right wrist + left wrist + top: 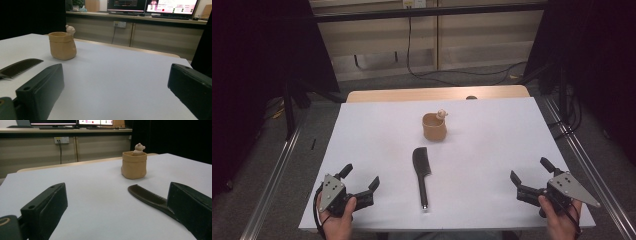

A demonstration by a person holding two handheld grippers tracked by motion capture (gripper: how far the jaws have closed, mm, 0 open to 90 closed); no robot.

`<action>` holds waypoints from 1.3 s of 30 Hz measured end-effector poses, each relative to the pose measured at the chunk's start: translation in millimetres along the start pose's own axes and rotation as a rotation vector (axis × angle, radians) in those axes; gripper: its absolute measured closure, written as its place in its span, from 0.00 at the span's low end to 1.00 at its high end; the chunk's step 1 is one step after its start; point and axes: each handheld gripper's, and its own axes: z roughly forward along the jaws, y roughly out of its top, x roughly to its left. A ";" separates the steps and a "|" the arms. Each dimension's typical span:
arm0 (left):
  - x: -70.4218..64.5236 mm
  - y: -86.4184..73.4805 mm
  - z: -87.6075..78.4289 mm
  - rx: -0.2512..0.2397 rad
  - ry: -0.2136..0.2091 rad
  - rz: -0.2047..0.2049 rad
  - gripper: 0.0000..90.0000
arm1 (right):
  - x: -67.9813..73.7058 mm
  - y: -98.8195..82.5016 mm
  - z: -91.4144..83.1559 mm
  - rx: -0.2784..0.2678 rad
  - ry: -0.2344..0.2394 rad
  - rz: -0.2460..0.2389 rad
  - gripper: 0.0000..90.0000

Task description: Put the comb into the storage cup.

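Left gripper point(362, 181): near table edge, jaws wide, empty. Right gripper point(529, 176): opposite corner, jaws wide, empty.
Black comb point(422, 172): flat on white table point(377, 130), midway between grippers, handle nearest. Risk: low, thin profile; a shallow pinch may skid it.
Tan pouch-shaped cup point(434, 127): beyond comb, small bear figure point(441, 114) at rim. Risk: light, could tip if bumped.

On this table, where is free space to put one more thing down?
The white sheet is bare left of the comb, up to the left gripper. It is equally bare between the comb and the right gripper. Only the middle is taken, by the comb and the cup.
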 end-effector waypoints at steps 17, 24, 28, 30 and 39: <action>-6.0 7.2 7.7 0.010 -0.126 -0.021 0.04 | 0.9 -0.9 0.9 0.004 0.016 -0.001 0.00; -17.2 7.2 18.8 0.023 -0.166 0.015 0.03 | 0.5 -1.7 2.0 0.009 0.023 0.000 0.00; -20.5 9.8 22.2 0.030 -0.197 -0.007 0.02 | 1.1 -1.5 2.1 0.012 0.026 0.001 0.00; -20.3 13.9 21.2 0.005 -0.191 -0.002 0.02 | 1.5 -1.2 1.9 0.008 0.024 -0.006 0.00; -28.9 17.0 34.8 -0.011 -0.194 0.008 0.01 | 2.2 -0.2 2.2 0.005 0.022 -0.011 0.00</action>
